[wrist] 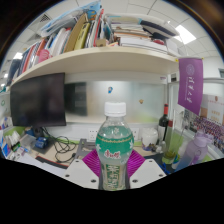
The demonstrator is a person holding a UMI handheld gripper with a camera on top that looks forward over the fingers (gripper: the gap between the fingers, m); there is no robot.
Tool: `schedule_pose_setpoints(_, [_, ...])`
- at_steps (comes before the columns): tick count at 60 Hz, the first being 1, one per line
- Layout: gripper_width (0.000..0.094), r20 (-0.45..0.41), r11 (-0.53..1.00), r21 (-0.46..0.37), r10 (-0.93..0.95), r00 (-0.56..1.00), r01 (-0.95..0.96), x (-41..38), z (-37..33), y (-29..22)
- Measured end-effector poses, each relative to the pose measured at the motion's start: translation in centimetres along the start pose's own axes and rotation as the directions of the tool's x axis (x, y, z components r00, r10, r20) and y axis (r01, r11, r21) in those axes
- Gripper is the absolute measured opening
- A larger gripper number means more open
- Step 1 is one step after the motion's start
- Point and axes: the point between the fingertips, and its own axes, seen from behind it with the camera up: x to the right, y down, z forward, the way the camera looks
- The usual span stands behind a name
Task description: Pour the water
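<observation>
A clear plastic water bottle (pixel 114 145) with a white cap and a green label stands upright between my fingers. My gripper (pixel 113 166) is shut on it: both magenta pads (pixel 91 161) press on its sides at the label. The bottle is held up in front of the desk, and its lower part is hidden below the fingers. A pale translucent cup (pixel 170 152) stands on the desk beyond the right finger.
A black monitor (pixel 38 99) stands on the desk to the left, with cables (pixel 60 148) below it. A shelf (pixel 90 62) full of books runs overhead. A dark bottle (pixel 164 125) and a purple banner (pixel 190 84) are to the right.
</observation>
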Motion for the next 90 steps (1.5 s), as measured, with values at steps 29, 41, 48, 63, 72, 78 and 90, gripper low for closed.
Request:
schedule_pose_setpoints(29, [0.0325, -0.023, 0.999, -0.023, -0.033, 0.999, 0.033, 2.3, 2.6, 9.7])
schedule_pose_setpoints(41, [0.0527, -0.031, 1.000, -0.011, -0.014, 0.999, 0.014, 2.5, 2.6, 9.6])
schedule_pose_setpoints(48, [0.0740, -0.050, 0.997, -0.072, -0.029, 0.998, 0.025, 3.3, 1.7, 10.5])
schedule_pose_setpoints(63, [0.0814, -0.143, 0.990, -0.140, -0.014, 0.990, -0.006, 3.1, -8.0, 11.1])
schedule_pose_setpoints(72, [0.0814, -0.153, 0.980, -0.170, 0.081, 0.985, -0.107, -2.5, -14.8, 9.8])
schedule_pose_setpoints(78, [0.0817, -0.152, 0.970, -0.196, 0.112, 0.982, -0.141, -7.7, -17.9, 8.5])
schedule_pose_setpoints(90, [0.0837, -0.076, 0.965, -0.210, 0.147, 0.986, -0.160, -17.7, -22.0, 5.0])
